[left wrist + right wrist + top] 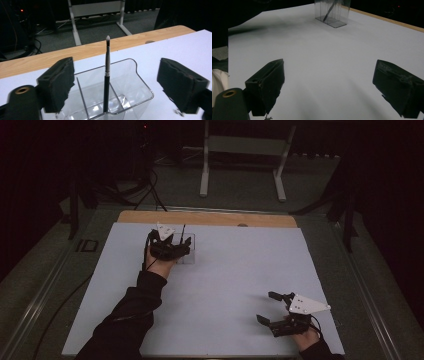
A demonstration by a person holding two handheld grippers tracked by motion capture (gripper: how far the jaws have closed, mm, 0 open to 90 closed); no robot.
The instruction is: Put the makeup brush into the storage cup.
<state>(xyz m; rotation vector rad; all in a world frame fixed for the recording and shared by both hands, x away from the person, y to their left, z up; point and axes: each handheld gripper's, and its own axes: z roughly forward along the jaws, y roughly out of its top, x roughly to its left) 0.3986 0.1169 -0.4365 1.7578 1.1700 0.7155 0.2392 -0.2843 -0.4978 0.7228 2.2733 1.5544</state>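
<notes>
Left gripper (115,87) spread wide, ragged black foam pads, slim brush (107,75) upright in clear plastic organizer (140,85)

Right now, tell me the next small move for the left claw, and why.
Probably lift the left claw up and back, clear of the brush. Its jaws stand open on either side, touching nothing, and the brush stands upright in the clear organizer, so the placing looks done.

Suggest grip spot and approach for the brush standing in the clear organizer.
Probably the silver ferrule or upper handle of the brush, which rises above the rim of the clear organizer. Come from above with the open left claw, jaws either side: the brush stands near upright and the walls and divider block its lower handle.
</notes>
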